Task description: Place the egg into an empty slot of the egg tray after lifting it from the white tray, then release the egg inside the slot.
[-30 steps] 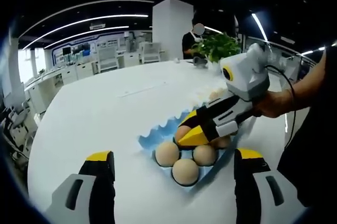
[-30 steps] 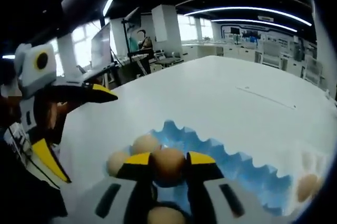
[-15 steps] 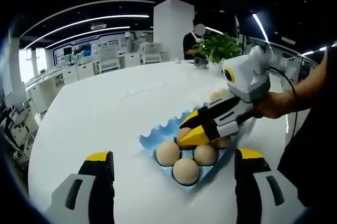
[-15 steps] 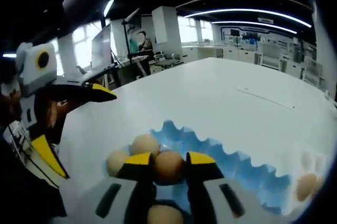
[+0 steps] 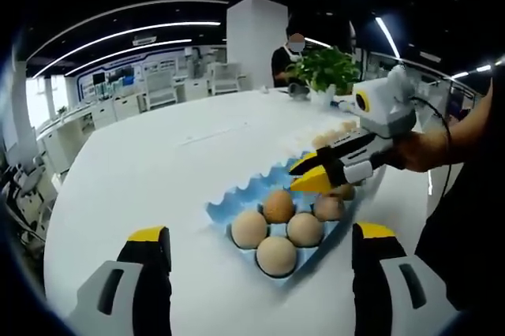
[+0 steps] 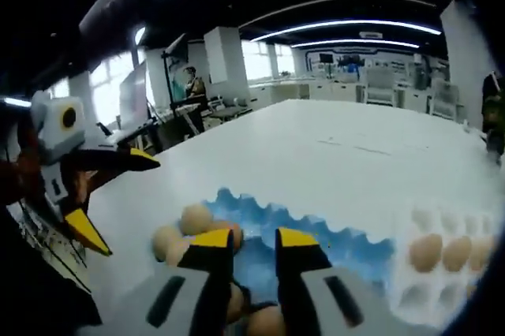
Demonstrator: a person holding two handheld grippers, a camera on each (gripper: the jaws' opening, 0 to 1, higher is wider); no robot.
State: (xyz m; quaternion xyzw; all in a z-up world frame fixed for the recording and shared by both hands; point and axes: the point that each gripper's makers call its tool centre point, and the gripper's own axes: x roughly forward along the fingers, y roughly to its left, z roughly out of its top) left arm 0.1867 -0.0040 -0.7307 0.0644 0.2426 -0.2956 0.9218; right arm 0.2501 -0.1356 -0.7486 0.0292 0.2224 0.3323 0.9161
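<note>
Left gripper view shows the right tool (image 5: 304,177) lifted above the blue egg tray (image 5: 237,200), its yellow-tipped jaws parted with nothing between them. Below and just beside its tips sits the egg (image 5: 278,205), resting in a slot of the tray's second row, apart from both jaws. Four more eggs fill neighbouring slots at the tray's near end, close to the near edge of the table (image 5: 158,162); the slots toward the tray's far end look empty. The left tool (image 5: 260,293) stands wide apart at the bottom of this view, holding nothing and well short of the tray.

In the right gripper view, the right tool (image 6: 246,243) again has a clear gap between its tips, with blue tray floor showing through it. The placed egg (image 6: 230,233) lies just left of the left jaw tip, though that jaw partly hides it. The left tool (image 6: 99,194) hangs off to the side, open. The white tray (image 6: 422,289) sits beside the blue one toward the table's right side, with several eggs left in it.

As a judgement: lifting, placing and releasing all look done for this egg; only drawing the right tool clear appears to be left.
</note>
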